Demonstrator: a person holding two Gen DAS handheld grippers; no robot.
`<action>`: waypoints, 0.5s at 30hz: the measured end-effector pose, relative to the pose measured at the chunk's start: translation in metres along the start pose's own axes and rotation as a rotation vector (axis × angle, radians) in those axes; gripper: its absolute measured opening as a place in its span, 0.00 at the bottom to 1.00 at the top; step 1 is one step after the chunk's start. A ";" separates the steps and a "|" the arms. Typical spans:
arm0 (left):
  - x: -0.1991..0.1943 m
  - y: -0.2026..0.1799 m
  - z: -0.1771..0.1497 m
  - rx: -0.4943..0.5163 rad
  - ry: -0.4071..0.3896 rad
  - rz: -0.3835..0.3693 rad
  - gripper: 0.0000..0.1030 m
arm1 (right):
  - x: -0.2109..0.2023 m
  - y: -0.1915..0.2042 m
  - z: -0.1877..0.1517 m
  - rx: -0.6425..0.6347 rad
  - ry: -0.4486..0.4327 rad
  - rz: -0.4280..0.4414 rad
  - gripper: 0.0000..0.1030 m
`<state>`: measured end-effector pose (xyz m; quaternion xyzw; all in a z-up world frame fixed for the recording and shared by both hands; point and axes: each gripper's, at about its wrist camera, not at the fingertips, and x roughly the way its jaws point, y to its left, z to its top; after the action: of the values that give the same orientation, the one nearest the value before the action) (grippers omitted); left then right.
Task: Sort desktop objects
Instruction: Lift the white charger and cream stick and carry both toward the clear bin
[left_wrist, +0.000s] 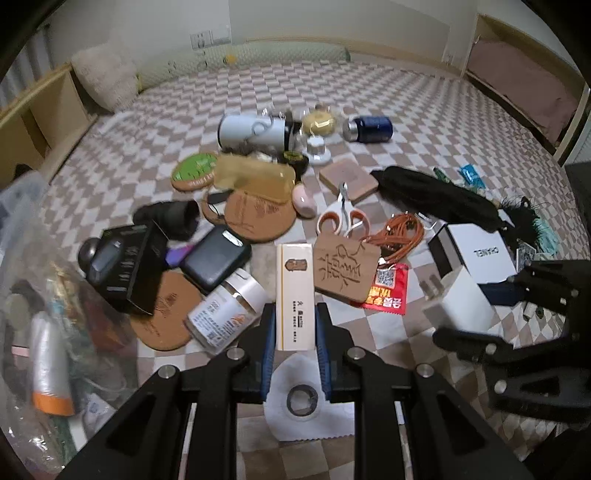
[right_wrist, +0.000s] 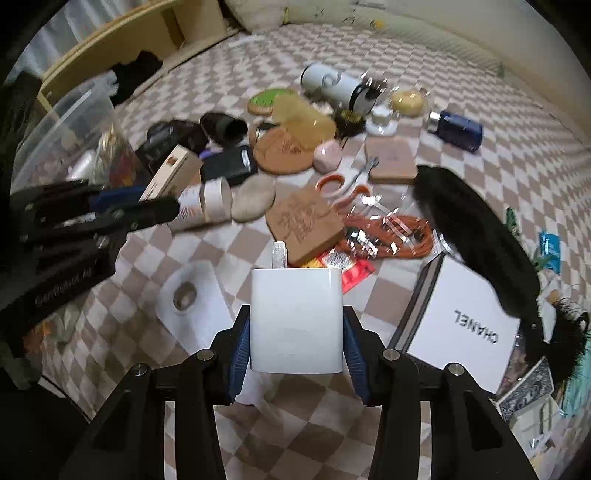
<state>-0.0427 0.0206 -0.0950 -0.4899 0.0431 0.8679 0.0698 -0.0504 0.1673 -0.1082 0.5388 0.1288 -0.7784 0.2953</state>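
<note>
Desktop objects lie scattered over the checkered cloth (right_wrist: 147, 266), filling the middle of both frames. The right gripper (right_wrist: 297, 332) is clamped on a white charger (right_wrist: 295, 321) at lower centre of its view. The left gripper (left_wrist: 295, 328) grips a slim white box (left_wrist: 294, 295). A clear bin (right_wrist: 62, 133) sits upper left. The charger's smooth sides could slip between the pads if swung quickly, and the grippers work close enough together to collide.
</note>
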 end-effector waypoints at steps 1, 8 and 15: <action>-0.006 0.001 0.000 0.000 -0.017 0.002 0.19 | -0.004 0.000 0.001 0.005 -0.010 -0.003 0.46; -0.051 0.005 0.001 -0.003 -0.133 0.020 0.19 | -0.037 0.001 0.014 0.041 -0.102 -0.017 0.46; -0.104 0.013 0.002 -0.016 -0.274 0.044 0.20 | -0.080 0.017 0.027 0.043 -0.220 -0.006 0.46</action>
<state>0.0062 -0.0004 -0.0050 -0.3663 0.0369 0.9283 0.0519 -0.0410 0.1656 -0.0222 0.4561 0.0804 -0.8363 0.2935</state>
